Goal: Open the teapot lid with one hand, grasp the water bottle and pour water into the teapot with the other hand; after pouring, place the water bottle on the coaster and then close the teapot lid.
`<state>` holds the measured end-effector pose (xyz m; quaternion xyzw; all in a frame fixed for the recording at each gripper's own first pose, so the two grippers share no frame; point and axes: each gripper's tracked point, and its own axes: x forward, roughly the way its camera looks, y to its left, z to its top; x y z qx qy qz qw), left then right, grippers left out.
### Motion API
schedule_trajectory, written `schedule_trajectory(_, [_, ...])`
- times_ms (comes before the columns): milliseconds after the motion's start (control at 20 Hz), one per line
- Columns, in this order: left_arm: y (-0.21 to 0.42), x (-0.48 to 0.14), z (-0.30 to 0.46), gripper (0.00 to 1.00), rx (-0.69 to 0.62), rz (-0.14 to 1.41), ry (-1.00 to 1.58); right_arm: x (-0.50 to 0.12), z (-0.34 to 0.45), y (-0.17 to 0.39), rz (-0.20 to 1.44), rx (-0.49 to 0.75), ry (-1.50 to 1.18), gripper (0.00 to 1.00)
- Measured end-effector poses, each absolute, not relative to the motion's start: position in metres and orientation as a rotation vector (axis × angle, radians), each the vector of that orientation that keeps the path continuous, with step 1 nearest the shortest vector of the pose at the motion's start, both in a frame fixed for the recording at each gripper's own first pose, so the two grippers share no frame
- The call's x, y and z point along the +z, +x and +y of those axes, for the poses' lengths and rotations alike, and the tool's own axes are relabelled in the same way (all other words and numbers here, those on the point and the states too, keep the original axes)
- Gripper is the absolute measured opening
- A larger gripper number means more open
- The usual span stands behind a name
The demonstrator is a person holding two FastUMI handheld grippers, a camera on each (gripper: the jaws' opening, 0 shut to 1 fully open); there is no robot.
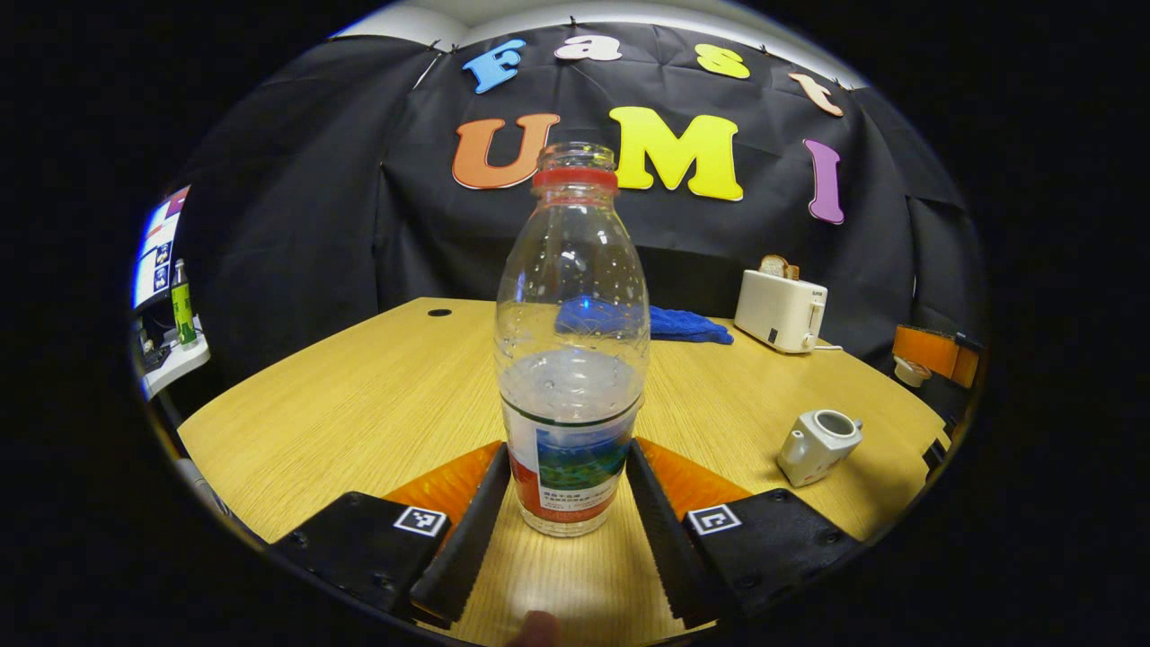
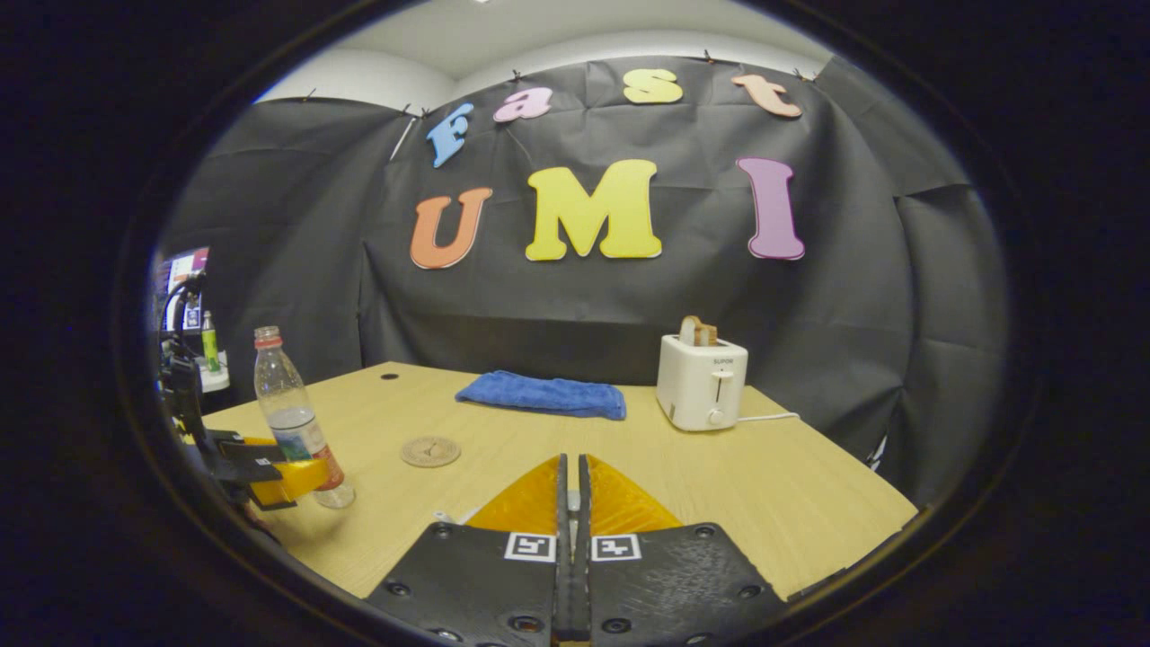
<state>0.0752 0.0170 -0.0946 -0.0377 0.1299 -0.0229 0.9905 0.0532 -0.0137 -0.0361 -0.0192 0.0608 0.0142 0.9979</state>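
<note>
While the left gripper (image 1: 568, 503) flanks the water bottle (image 1: 571, 359), apparently touching, the teapot (image 1: 816, 446) sits lidless.
Right gripper (image 2: 571, 503) pinched closed, possibly on the lid; coaster (image 2: 430, 451), towel (image 2: 543, 394), toaster (image 2: 700, 382) behind.

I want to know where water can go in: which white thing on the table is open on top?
The teapot, low and squat near the table edge; its round mouth gapes with no lid on. The toaster, taller and boxy at the back, has bread in its slot.

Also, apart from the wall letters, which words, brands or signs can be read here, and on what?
"SUPOR": front of the toaster.
Water bottle label: print too small to read.
Screen at the left: blurred.
Black-and-white square markers: patterns, no words.
</note>
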Motion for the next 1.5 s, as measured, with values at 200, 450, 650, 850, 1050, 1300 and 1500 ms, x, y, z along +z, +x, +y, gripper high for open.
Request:
schedule_trajectory(200, [0.075, -0.093, 0.023, 0.76, -0.030, 0.302, 0.062, -0.040, -0.029, 0.049, 0.131, 0.020, -0.037, 0.00])
schedule_trajectory(450, [0.077, -0.063, 0.027, 0.73, -0.015, 0.291, 0.282, -0.045, -0.058, 0.040, 0.147, -0.004, -0.034, 0.00])
schedule_trajectory(650, [0.078, -0.050, 0.024, 0.71, -0.007, 0.273, 0.555, -0.046, -0.074, 0.034, 0.148, -0.014, -0.028, 0.00])
schedule_trajectory(850, [0.080, -0.041, 0.018, 0.70, -0.019, 0.257, 0.792, -0.050, -0.086, 0.030, 0.147, -0.016, -0.028, 0.00])
schedule_trajectory(1050, [0.083, -0.043, 0.005, 0.69, -0.044, 0.249, 1.024, -0.054, -0.096, 0.026, 0.152, -0.018, -0.025, 0.00])
schedule_trajectory(1300, [0.088, -0.055, -0.009, 0.69, -0.082, 0.271, 1.243, -0.061, -0.106, 0.021, 0.159, -0.026, -0.019, 0.00])
schedule_trajectory(1500, [0.089, -0.057, -0.012, 0.74, -0.090, 0.291, 1.411, -0.064, -0.116, 0.018, 0.160, -0.034, -0.010, 0.00])
